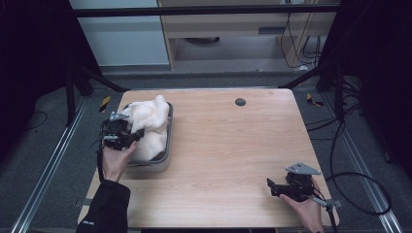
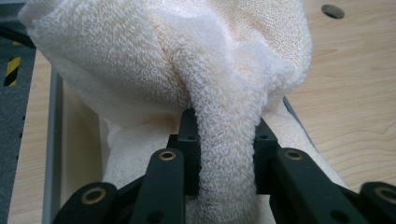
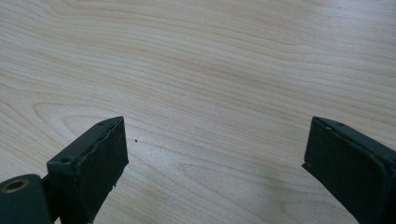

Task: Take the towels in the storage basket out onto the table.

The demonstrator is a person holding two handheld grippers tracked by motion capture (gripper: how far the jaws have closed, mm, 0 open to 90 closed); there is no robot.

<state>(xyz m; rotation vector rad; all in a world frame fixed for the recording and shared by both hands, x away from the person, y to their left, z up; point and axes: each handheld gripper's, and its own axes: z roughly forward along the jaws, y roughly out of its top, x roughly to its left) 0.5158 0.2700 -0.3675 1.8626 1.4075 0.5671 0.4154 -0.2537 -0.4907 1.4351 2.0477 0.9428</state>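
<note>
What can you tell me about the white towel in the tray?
The towel is white to cream terry cloth with a looped, fluffy surface. It lies crumpled and heaped in the metal tray at the table's left side, bulging above the rim. The left gripper is shut on a bunched fold of it, which runs as a thick strand between the black jaws. Its full shape and size stay hidden in the folds.

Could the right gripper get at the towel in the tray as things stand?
Probably yes: the right gripper sits open at the table's near right, with bare wood between it and the towel, which the left gripper already pinches over the tray.
</note>
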